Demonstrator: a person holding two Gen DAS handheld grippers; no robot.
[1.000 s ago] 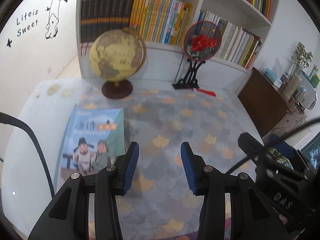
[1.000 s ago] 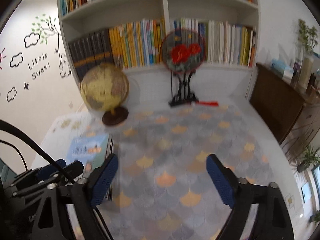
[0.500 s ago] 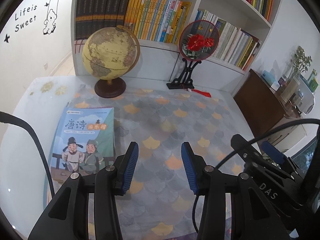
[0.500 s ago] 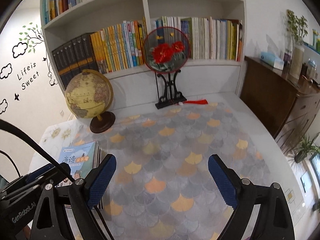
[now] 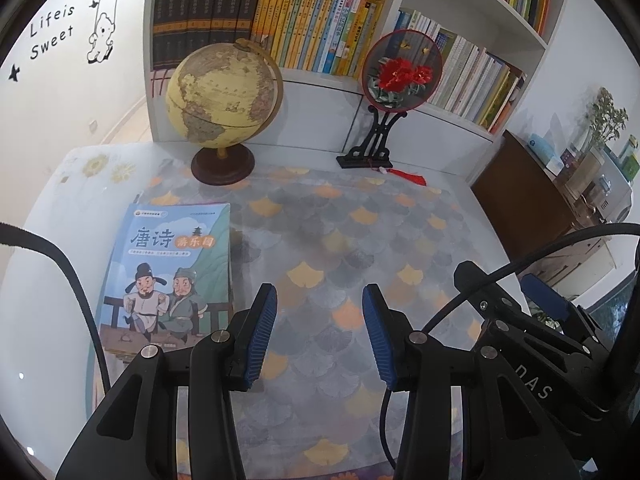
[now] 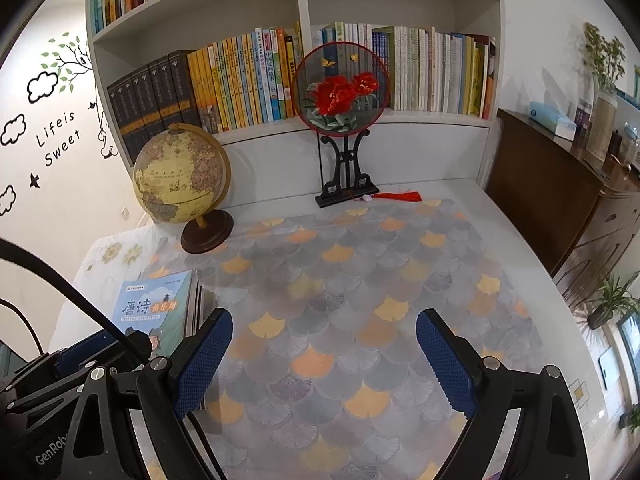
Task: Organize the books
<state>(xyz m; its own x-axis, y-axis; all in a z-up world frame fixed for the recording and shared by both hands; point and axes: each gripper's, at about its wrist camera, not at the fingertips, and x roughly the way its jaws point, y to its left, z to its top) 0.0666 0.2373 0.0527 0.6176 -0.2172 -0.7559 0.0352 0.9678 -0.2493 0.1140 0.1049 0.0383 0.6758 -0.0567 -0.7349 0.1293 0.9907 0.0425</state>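
My left gripper (image 5: 319, 332) and right gripper (image 6: 324, 360) gape empty over the scalloped mat (image 5: 360, 240) beside the glossy flat book (image 5: 170, 272).

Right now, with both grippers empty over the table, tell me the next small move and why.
Probably shift the left gripper toward the blue picture book lying flat on a stack at the table's left side. Its jaws are open and the book sits just left of its left finger. The right gripper, also open, has only tablecloth ahead.
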